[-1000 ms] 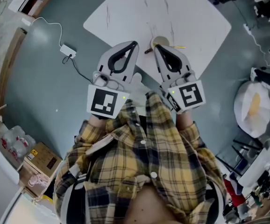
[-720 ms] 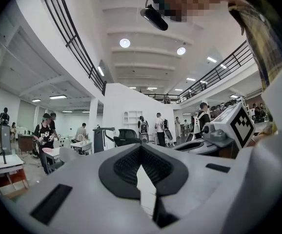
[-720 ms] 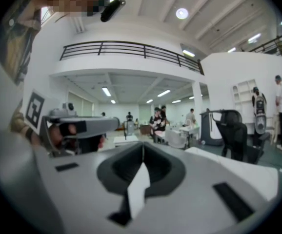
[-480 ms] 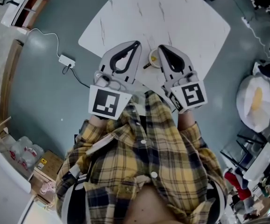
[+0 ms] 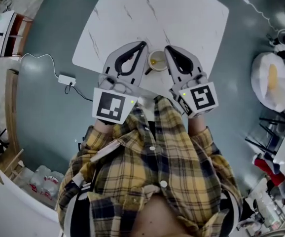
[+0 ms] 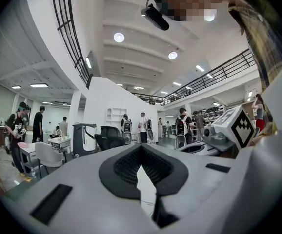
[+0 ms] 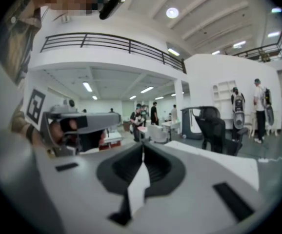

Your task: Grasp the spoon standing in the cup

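In the head view a tan cup (image 5: 158, 60) with a yellowish inside stands near the front edge of the white marble table (image 5: 132, 14). I cannot make out the spoon in it. My left gripper (image 5: 143, 45) is held just left of the cup and my right gripper (image 5: 166, 49) just right of it. Both have their jaws meeting at the tips with nothing between them. Both gripper views look level across a large hall. They show the left gripper (image 6: 141, 146) and the right gripper (image 7: 143, 144) shut, but neither cup nor table.
A power adapter (image 5: 65, 79) with its cable lies on the grey floor left of the table. A white bag (image 5: 270, 80) sits at the right, with clutter below it. Plastic bottles (image 5: 44, 181) lie at the lower left. People stand far off in the hall.
The cup, earlier beyond the right gripper's tip, now sits lower in view, between the two grippers. The table has slid towards the person. Both grippers stay shut.
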